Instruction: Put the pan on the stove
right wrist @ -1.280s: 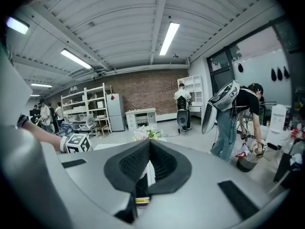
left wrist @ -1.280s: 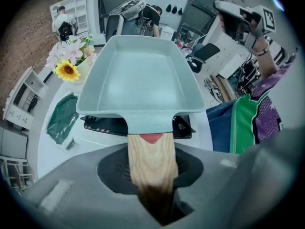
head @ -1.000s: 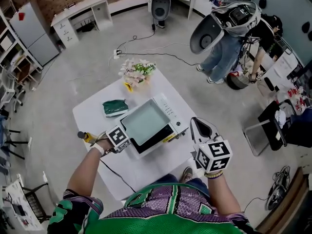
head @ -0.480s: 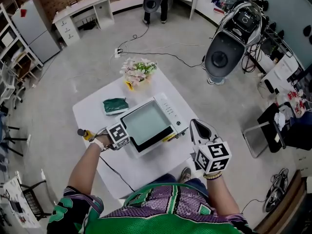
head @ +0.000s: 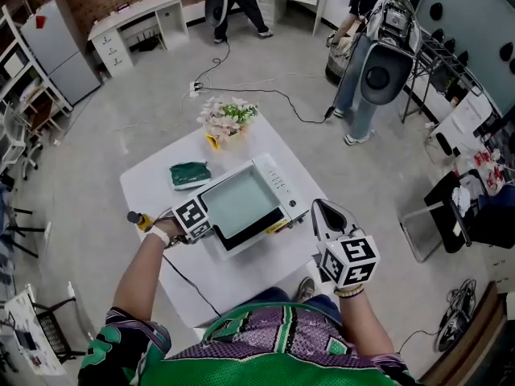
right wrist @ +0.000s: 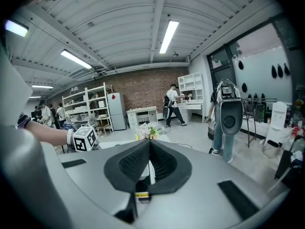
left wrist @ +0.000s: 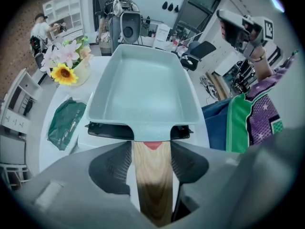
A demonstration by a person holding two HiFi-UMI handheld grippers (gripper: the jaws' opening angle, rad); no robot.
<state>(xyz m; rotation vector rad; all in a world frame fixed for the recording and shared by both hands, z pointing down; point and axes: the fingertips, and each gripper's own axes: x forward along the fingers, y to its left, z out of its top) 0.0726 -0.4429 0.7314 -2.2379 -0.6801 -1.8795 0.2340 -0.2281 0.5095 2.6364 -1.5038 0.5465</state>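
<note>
We see the pale blue-green pan (head: 240,202) sitting flat on the black top of the white stove (head: 278,185), which stands near the middle of the white surface (head: 149,187). The pan's wooden handle (left wrist: 151,175) sticks out over the stove's near-left side and runs between the fingers (left wrist: 112,163) of the left gripper (head: 203,225). These fingers have just been opening and are now released. A thin gap shows on each side of the handle, so the pads do not press on it. The left gripper points steeply down at the handle. The right gripper (head: 326,213) hovers off the surface's right edge, well apart from the pan, its fingers clenched together with nothing between them. Behind the stove we find a bunch of flowers (head: 227,119) at the far corner and a green pouch (head: 190,176) just beside the stove's far-left side.
</note>
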